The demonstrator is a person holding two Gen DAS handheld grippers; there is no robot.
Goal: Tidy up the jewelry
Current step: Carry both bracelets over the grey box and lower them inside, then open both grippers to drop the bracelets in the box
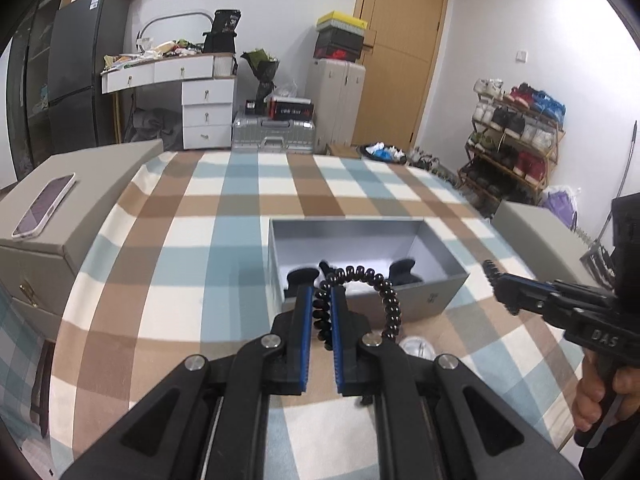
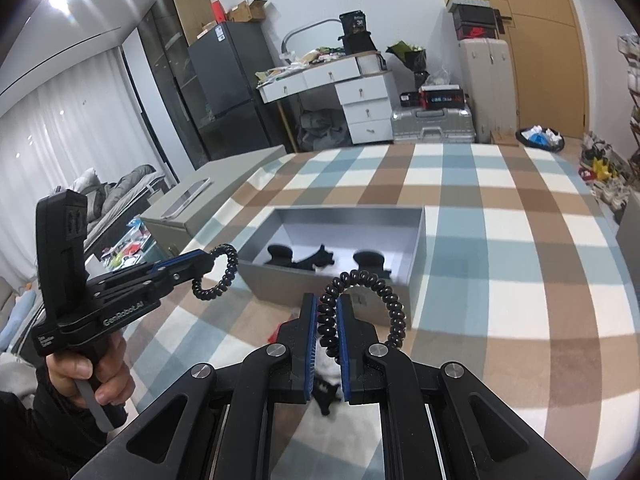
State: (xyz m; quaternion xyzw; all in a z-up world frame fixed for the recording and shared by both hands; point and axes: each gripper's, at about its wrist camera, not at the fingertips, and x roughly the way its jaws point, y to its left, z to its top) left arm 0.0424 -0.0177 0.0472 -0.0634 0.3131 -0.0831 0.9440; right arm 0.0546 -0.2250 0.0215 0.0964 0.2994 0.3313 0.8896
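Nearest the lens in the left wrist view, the left tool (image 1: pixel 321 294) is clenched on a black beaded bracelet (image 1: pixel 382 284), whose loop arcs out to the right of the blue pads above the checked tabletop (image 1: pixel 168 248). Low centre of the right wrist view, the right tool (image 2: pixel 327 312) is likewise clenched on a second black coiled bracelet (image 2: pixel 394 300), its loop curving up and to the right. At the left edge of that view a hand (image 2: pixel 86 376) grips the handle of the left tool, its bracelet hanging as a ring at the tip.

Just beyond both tools, mid-frame, sits an open grey box (image 1: pixel 444 292) on the tabletop; dark shapes lie inside on its pale floor, too blurred to name. Something small and silvery (image 1: pixel 416 346) lies on the cloth beside the box's near wall, partly hidden by the left tool.

Further left, a phone (image 1: pixel 44 206) lies flat on a grey case (image 1: pixel 36 264). Across the room stand a white dresser (image 1: pixel 208 108), a dark fridge (image 1: pixel 80 72), suitcases (image 1: pixel 340 100), a wooden door (image 1: pixel 400 48) and, at right, a shoe rack (image 1: pixel 516 136).
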